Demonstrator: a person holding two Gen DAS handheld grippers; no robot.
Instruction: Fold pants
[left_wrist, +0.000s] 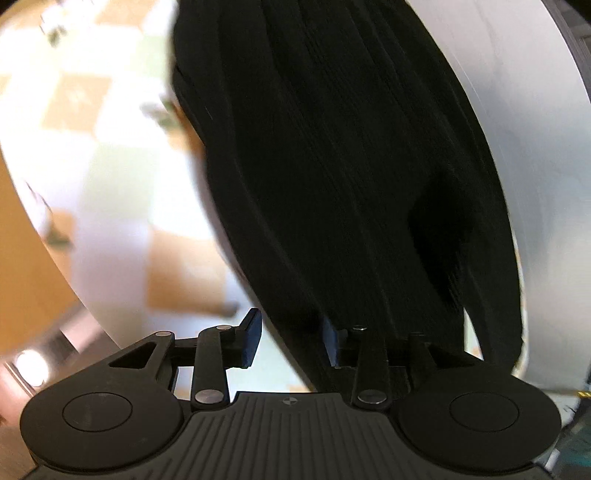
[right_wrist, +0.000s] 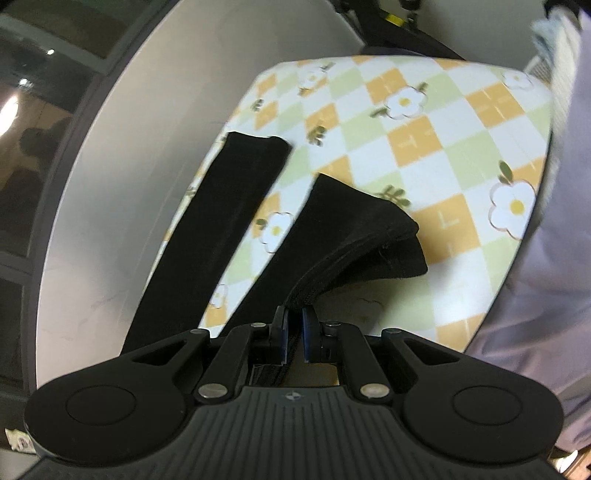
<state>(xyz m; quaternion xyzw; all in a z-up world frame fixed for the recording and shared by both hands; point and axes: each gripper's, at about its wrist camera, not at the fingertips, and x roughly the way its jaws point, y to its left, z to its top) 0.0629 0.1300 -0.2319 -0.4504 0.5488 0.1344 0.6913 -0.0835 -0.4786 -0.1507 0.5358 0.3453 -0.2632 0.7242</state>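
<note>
The black pants (left_wrist: 351, 166) fill the middle of the left wrist view, hanging close in front of the camera. My left gripper (left_wrist: 291, 341) is open: its left blue pad (left_wrist: 253, 339) stands free, and the cloth's edge runs across the gap beside the right pad (left_wrist: 330, 345) without being pinched. In the right wrist view the pants (right_wrist: 369, 229) lie with two legs stretched over the table. The left leg (right_wrist: 236, 192) is flat; the right one is bunched and lifted. My right gripper (right_wrist: 294, 321) is shut on that lifted fabric.
The table (right_wrist: 424, 140) wears a cloth of orange, green and white checks with flowers, blurred in the left wrist view (left_wrist: 110, 147). A person's pale lilac clothing (right_wrist: 546, 258) stands at the table's right edge. A plain grey surface (right_wrist: 110, 184) lies beyond the left edge.
</note>
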